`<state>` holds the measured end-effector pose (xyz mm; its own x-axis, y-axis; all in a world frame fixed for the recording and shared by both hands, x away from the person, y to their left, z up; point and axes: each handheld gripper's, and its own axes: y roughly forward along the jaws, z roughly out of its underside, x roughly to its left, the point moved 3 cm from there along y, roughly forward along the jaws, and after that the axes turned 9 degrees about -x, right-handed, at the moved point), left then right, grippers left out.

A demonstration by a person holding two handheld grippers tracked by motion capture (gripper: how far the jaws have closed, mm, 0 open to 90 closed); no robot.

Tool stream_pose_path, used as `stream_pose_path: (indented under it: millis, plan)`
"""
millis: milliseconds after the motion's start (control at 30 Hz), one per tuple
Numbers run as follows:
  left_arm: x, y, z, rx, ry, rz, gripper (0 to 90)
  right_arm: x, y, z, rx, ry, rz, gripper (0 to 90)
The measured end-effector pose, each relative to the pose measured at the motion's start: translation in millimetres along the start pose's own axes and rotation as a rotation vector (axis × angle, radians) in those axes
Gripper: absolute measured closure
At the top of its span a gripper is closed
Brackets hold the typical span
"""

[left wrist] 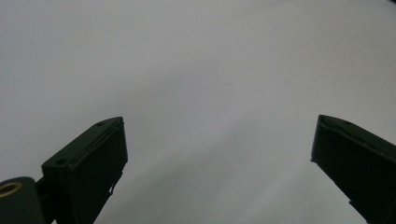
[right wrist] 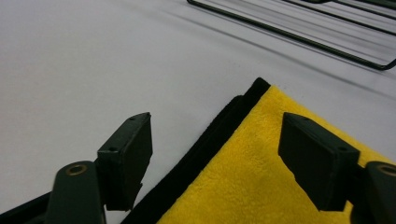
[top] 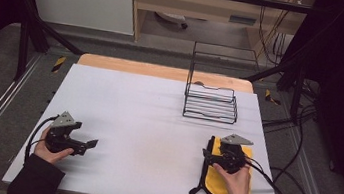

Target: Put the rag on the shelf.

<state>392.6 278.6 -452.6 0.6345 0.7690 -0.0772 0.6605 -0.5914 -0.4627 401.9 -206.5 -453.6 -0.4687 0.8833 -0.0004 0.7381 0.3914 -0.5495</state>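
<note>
While my right tool hangs spread astride the black-edged yellow fleece cloth's left border at the white worktop's near right, I should lower squarely before pinching; my left tool waits spread.

The cloth lies flat on the table at its near right corner, with the wire rack behind it toward the far right edge and well apart from it. The right gripper sits over the cloth's left edge, one jaw above the cloth and the other above bare table, apparently not pressing on it, though the high view is too small to be sure. The left gripper rests at the near left of the table, well apart from cloth and rack, its jaws pointing right over bare table.
</note>
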Motion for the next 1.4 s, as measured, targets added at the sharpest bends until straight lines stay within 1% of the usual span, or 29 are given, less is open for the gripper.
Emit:
stream_pose_path:
  millis: [33, 67, 133, 200, 267, 300, 367, 433, 500, 633, 700, 733, 767, 800, 967, 1067, 1167, 1300, 1333, 1400]
  plan:
    - [0.0, 0.0, 0.0, 0.000, 0.000, 0.000, 3.6, 0.0, 0.0, 0.0, 0.000, 0.000, 0.000, 29.6]
    - [0.1, 0.0, 0.0, 0.000, -0.001, 0.000, 3.7, 0.8, 6.8, 1.3, 0.014, -0.014, 0.017, 34.5]
    - [0.3, 0.2, 0.3, 0.002, -0.001, -0.001, 3.9, 0.9, 12.4, 2.4, 0.024, -0.018, 0.034, 39.3]
    - [0.3, 0.2, 0.4, 0.003, 0.000, -0.001, 4.1, 0.2, 16.4, 3.5, 0.031, -0.017, 0.051, 44.7]
    - [0.2, 0.4, 0.5, 0.004, 0.001, -0.002, 4.2, -0.5, 18.1, 4.2, 0.035, -0.027, 0.073, 52.3]
    - [0.2, 0.4, 0.5, 0.004, 0.001, -0.002, 4.2, -1.0, 18.5, 4.7, 0.036, -0.033, 0.083, 53.3]
    - [0.0, 0.3, 0.6, 0.005, 0.001, -0.003, 4.4, -0.8, 19.5, 5.8, 0.044, -0.038, 0.085, 55.2]
    - [0.1, 0.3, 0.6, 0.005, 0.000, -0.003, 4.5, -0.1, 20.3, 6.5, 0.047, -0.060, 0.087, 57.1]
    - [0.0, 0.3, 0.7, 0.006, 0.001, -0.005, 4.6, 0.0, 20.2, 6.5, 0.051, -0.057, 0.089, 59.9]
    - [0.1, 0.3, 0.7, 0.007, 0.000, -0.005, 4.7, 1.0, 20.9, 5.2, 0.071, -0.073, 0.099, 66.4]
    - [0.1, 0.3, 0.8, 0.008, 0.000, -0.005, 4.8, 0.7, 21.1, 3.7, 0.085, -0.069, 0.103, 70.8]
    - [0.1, 0.3, 0.8, 0.008, 0.000, -0.005, 4.8, 0.7, 21.1, 3.7, 0.085, -0.069, 0.103, 70.8]
    - [0.1, 0.2, 0.8, 0.008, 0.000, -0.005, 4.8, -0.7, 21.0, 2.8, 0.088, -0.054, 0.104, 74.9]
    - [0.3, 0.0, 0.7, 0.007, 0.000, -0.005, 4.8, -1.2, 20.7, 2.6, 0.090, -0.050, 0.104, 76.3]
    - [0.7, -0.3, 0.7, 0.008, -0.001, -0.005, 5.0, -1.7, 19.7, 2.1, 0.082, -0.027, 0.112, 80.2]
    - [1.0, -0.5, 0.5, 0.009, 0.003, -0.003, 5.1, -1.7, 17.7, 1.2, 0.073, -0.012, 0.112, 81.5]
    - [1.2, -0.6, 0.5, 0.009, 0.002, -0.003, 5.2, -1.5, 14.5, -0.3, 0.059, -0.007, 0.099, 81.8]
    - [1.0, -0.5, 0.3, 0.007, 0.000, -0.006, 5.3, 2.7, 9.7, -3.2, 0.028, 0.019, 0.040, 82.0]
    - [1.0, -0.5, 0.3, 0.007, 0.000, -0.006, 5.3, 4.5, 9.1, -3.8, 0.025, 0.021, 0.028, 82.0]
    - [0.9, -0.4, 0.2, 0.007, 0.001, -0.007, 5.3, 10.0, 8.9, -5.7, 0.017, 0.008, 0.010, 82.0]
